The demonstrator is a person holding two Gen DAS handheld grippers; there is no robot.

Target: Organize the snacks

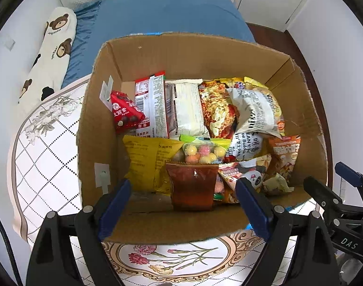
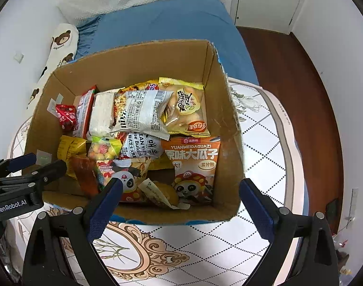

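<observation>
You are working over a bed: a quilted white cover with a floral print (image 2: pixel 264 143) lies under the box, a blue sheet (image 1: pixel 171 16) stretches beyond it, and a long white bear-print pillow (image 1: pixel 50 54) runs along the wall. An open cardboard box (image 1: pixel 188 54) sits on the cover and holds all the snacks.

Your left gripper (image 1: pixel 183 197) hangs above the near wall of the box with its jaws spread wide and nothing pinched between them. Just past its blue pads you see a brown pouch (image 1: pixel 193 186) standing upright, a yellow packet (image 1: pixel 145 159) to its left and a clear bag of coloured candy balls (image 1: pixel 204 151) behind it. Further back stand a red chocolate pack (image 1: pixel 125 113), a red-and-white noodle pack (image 1: pixel 150 104) and a white packet (image 1: pixel 188 107).

Your right gripper (image 2: pixel 181 196) is also wide and empty, poised over the box's near right corner. Below it lie an orange sunflower-seed bag (image 2: pixel 193 162) with a panda on it, a small wrapped bun (image 2: pixel 162 193) and a panda-print snack bag (image 2: pixel 127 178). A black-and-white Korean noodle packet (image 2: pixel 143 116) rests on top of the pile, and a yellow-edged bag of rice crackers (image 2: pixel 186 109) leans against the far right wall.
</observation>
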